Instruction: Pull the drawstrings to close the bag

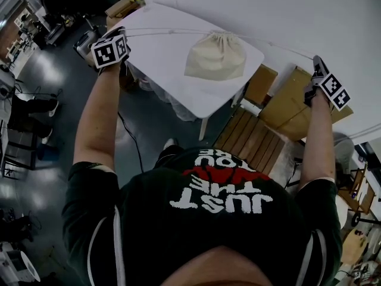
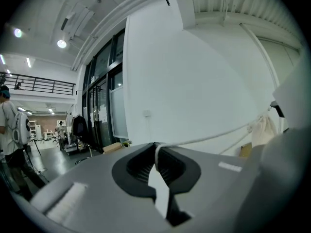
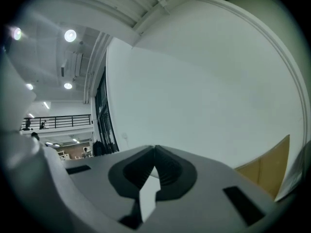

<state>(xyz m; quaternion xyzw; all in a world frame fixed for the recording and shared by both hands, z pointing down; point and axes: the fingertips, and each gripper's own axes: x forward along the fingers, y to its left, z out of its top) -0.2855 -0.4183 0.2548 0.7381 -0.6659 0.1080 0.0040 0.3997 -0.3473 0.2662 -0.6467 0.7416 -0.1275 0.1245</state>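
A cream drawstring bag (image 1: 215,55) lies on the white table (image 1: 161,58), its neck gathered tight at the far side. One white drawstring (image 1: 169,31) runs taut from the neck to my left gripper (image 1: 121,32), held off the table's left side. In the left gripper view that gripper (image 2: 155,148) is shut on the drawstring (image 2: 214,136), which leads right to the bag (image 2: 265,130). The other drawstring (image 1: 280,45) stretches to my right gripper (image 1: 317,61), out past the table's right edge. In its own view the right gripper (image 3: 154,152) is shut, and the cord itself is hard to make out there.
A slatted wooden seat (image 1: 253,139) and cardboard boxes (image 1: 292,103) stand below the table's right corner. A white wall (image 1: 297,11) lies behind the table. A person (image 2: 9,125) stands far off in the hall in the left gripper view.
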